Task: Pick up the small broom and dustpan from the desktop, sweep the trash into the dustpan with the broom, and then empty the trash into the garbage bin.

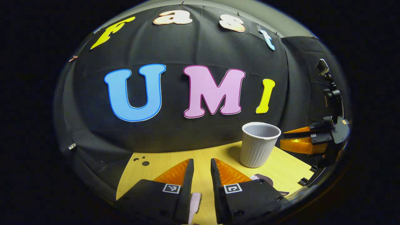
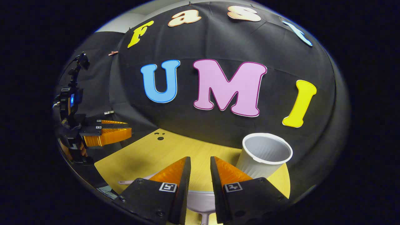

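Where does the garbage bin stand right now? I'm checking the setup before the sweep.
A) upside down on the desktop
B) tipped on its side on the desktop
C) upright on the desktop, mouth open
C: the garbage bin stands upright on the wooden desktop, its open mouth facing up.

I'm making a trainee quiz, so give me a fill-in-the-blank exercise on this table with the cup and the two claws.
The grey ribbed cup stands ___ on the table.
In the left gripper view, the right claw shows to the ___ of the cup.
In the right gripper view, the left claw shows to the ___ of the cup.
Missing: upright; right; left.
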The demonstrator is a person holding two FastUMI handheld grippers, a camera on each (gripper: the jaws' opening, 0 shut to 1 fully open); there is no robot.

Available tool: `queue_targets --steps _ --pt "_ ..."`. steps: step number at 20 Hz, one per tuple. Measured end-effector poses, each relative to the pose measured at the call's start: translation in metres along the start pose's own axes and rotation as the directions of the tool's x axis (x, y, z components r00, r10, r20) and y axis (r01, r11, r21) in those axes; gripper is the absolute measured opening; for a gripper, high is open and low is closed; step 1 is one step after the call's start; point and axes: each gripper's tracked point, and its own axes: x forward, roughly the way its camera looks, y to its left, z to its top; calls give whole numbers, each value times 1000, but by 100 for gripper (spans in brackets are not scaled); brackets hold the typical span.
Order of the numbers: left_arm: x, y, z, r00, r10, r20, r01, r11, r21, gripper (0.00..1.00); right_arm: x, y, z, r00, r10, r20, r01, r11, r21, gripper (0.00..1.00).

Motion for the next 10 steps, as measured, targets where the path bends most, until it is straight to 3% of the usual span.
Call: queue_targets --steps 3,4,5,10 --pt "-9 7 -7 1000 15 -3 -15 1000 -8 36 1 10 4 1000 -1 11 1 1000 11 39" --pt "-14 10 -7 1000 17 0 -17 1000 -6 40 2 11 4 1000 -1 8 1 1000 13 39" --pt "-14 12 -6 1000 13 1 -13 1000 -4 36 1 13 4 1000 -2 11 1 1000 12 39" --pt "-15 26 -12 1000 -6 -13 6 1000 -15 35 -6 18 24 999 -45 31 45 999 -5 40"
